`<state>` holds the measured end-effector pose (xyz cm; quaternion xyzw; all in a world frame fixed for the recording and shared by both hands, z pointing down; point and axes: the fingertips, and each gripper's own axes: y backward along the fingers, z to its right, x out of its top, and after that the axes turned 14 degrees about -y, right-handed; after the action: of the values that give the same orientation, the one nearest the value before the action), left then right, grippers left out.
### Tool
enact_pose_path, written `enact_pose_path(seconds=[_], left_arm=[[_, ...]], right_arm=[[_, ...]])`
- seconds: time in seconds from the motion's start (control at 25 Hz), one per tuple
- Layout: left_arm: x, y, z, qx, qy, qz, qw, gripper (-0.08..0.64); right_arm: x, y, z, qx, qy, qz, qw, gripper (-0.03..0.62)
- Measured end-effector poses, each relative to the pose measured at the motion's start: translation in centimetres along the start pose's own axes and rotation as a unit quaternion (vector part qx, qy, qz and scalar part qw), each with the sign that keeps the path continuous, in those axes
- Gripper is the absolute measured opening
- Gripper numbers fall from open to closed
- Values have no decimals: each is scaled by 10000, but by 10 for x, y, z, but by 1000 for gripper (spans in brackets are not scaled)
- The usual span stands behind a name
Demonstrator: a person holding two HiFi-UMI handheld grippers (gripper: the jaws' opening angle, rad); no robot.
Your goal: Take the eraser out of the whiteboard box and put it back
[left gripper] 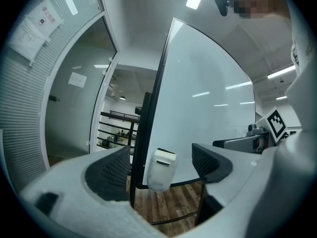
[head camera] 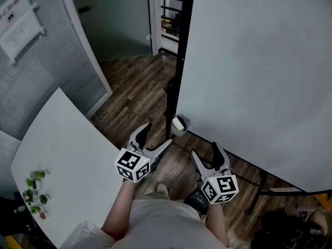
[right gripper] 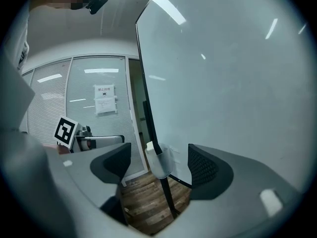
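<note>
A small translucent whiteboard box (head camera: 178, 125) hangs at the lower left corner of the big whiteboard (head camera: 259, 77), beside its black post. A white eraser (left gripper: 165, 155) stands in the box (left gripper: 159, 175) with its top poking out. My left gripper (head camera: 157, 135) is open and empty, just short of the box and pointing at it. The right gripper (head camera: 205, 154) is also open and empty, a little farther back to the right. In the right gripper view the box (right gripper: 162, 163) and the eraser (right gripper: 150, 147) show beyond the spread jaws, with the gripper (right gripper: 159, 156) apart from them.
A white table (head camera: 62, 154) with small plants (head camera: 35, 191) stands close on the left. Behind it are a glass wall with blinds (head camera: 46, 71) and a doorway (head camera: 119, 19). The whiteboard stand's black bars (head camera: 244, 183) run over the wooden floor; dark gear (head camera: 290, 227) lies at the bottom right.
</note>
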<state>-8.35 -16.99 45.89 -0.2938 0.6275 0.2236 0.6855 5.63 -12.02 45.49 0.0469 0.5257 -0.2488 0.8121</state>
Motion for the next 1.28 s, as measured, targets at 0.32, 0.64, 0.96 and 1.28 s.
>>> enact_pose_path(seconds=[0.32, 0.64, 0.96, 1.28], left_arm=[[-6, -21, 16, -475, -5, -59, 9989, 374], [-4, -34, 16, -612, -110, -86, 9980, 367], [-4, -51, 8, -645, -230, -135, 9976, 356], [-13, -67, 13, -800, -266, -299, 9960, 350]], right_arm=[[8, 2, 5, -187, -14, 118, 9998, 359], [10, -7, 15, -210, -48, 154, 9996, 359], [12, -24, 23, -148, -58, 110, 9998, 359], [13, -29, 34, -181, -68, 61, 9998, 359]])
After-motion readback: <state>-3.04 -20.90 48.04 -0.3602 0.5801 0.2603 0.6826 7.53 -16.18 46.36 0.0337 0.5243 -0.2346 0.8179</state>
